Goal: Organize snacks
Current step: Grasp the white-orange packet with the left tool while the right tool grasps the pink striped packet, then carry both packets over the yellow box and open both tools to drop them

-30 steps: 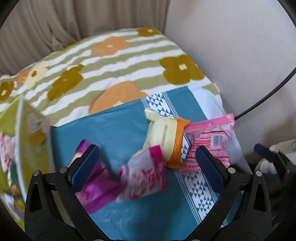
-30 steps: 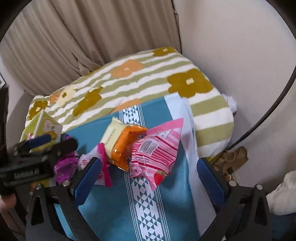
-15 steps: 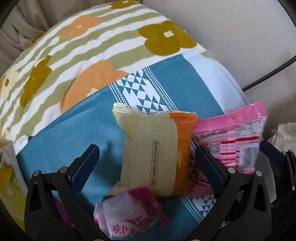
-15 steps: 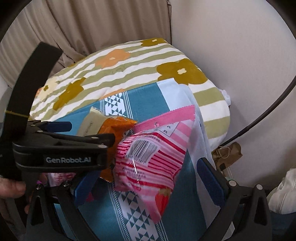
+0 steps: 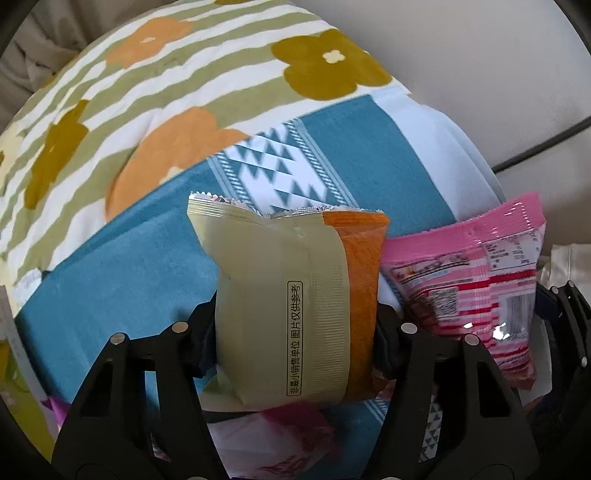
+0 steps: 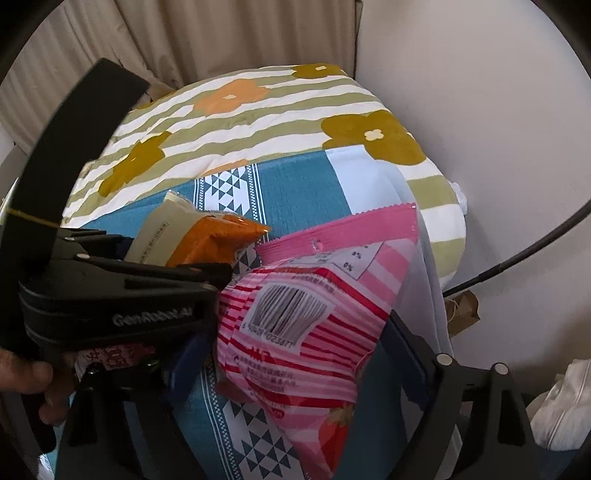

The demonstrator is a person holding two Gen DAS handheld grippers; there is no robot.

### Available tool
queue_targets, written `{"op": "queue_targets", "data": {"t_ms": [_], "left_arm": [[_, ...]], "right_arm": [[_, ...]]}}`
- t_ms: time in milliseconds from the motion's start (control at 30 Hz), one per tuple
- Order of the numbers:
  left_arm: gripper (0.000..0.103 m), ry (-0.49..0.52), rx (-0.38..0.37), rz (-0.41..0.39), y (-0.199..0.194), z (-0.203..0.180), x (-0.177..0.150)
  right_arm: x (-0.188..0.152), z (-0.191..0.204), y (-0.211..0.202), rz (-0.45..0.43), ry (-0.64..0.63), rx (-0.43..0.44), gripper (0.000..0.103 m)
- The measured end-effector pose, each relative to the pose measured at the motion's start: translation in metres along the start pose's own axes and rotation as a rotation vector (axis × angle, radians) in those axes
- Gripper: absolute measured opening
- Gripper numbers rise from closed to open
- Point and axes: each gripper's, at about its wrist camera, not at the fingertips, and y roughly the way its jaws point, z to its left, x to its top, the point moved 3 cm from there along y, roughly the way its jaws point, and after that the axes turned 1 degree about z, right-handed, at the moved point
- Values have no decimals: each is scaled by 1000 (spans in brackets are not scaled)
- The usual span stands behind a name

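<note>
My left gripper (image 5: 295, 332) is shut on a beige and orange snack packet (image 5: 291, 295), gripping it by both sides; the packet also shows in the right wrist view (image 6: 207, 240). A pink striped snack bag (image 5: 476, 291) lies just to its right. My right gripper (image 6: 295, 362) has closed in around that pink bag (image 6: 306, 321), with its fingers at the bag's two sides. A pink and white packet (image 5: 273, 439) lies under the left gripper. The snacks rest on a teal patterned cloth (image 5: 122, 280).
The teal cloth (image 6: 295, 184) lies over a green-striped floral quilt (image 5: 155, 92). A white wall (image 6: 480, 110) and a black cable (image 6: 517, 258) are on the right. A beige curtain (image 6: 184, 33) hangs behind. White cloth (image 6: 561, 410) lies at the lower right.
My left gripper moved forward and closed on the beige and orange packet. My right gripper moved in on the pink striped bag and narrowed around it.
</note>
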Motion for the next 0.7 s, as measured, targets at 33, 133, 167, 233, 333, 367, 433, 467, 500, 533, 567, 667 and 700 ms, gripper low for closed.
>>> {"op": "queue_targets", "data": {"t_ms": [33,133,167,233,333,367,433,467,500,533,567,667,700], "left_arm": [[60,-8,0,-3,-1,3,0],[60,-25,2,-12,-2,9,1],[60,-26,4,-15,-2,9,2],[60,-29,9,-22,-3,10,3],[59,-35,8,-44,-9,8,5],[59,-35,9,-55,-13,8,6],[59,-33,13,-81,-21,5,9],[59,-32,14,-98,-26,3,11],[59,-33,12,-109,-31,1,12],[59,-35,8,-126,-39,-2,13],[59,-37,7,-141,-46,-5,15],[59,-38,0,-186,-68,-17,17],[59,-35,0,-204,-76,-22,17]], "right_arm": [[1,-1,1,-1,-1,2,84],[6,-3,3,-4,-12,6,81],[7,-2,3,-6,-16,8,79],[9,-1,3,-8,-27,8,76],[12,0,0,-19,-37,14,67],[13,0,-1,-23,-39,14,66],[14,-2,-5,-36,-38,19,66],[14,-4,-7,-40,-39,20,65],[14,-5,-10,-47,-41,20,65],[14,-7,-15,-56,-41,21,65],[14,-9,-20,-66,-41,22,65],[15,-13,-39,-101,-41,20,65],[15,-14,-44,-109,-41,20,65]]}}
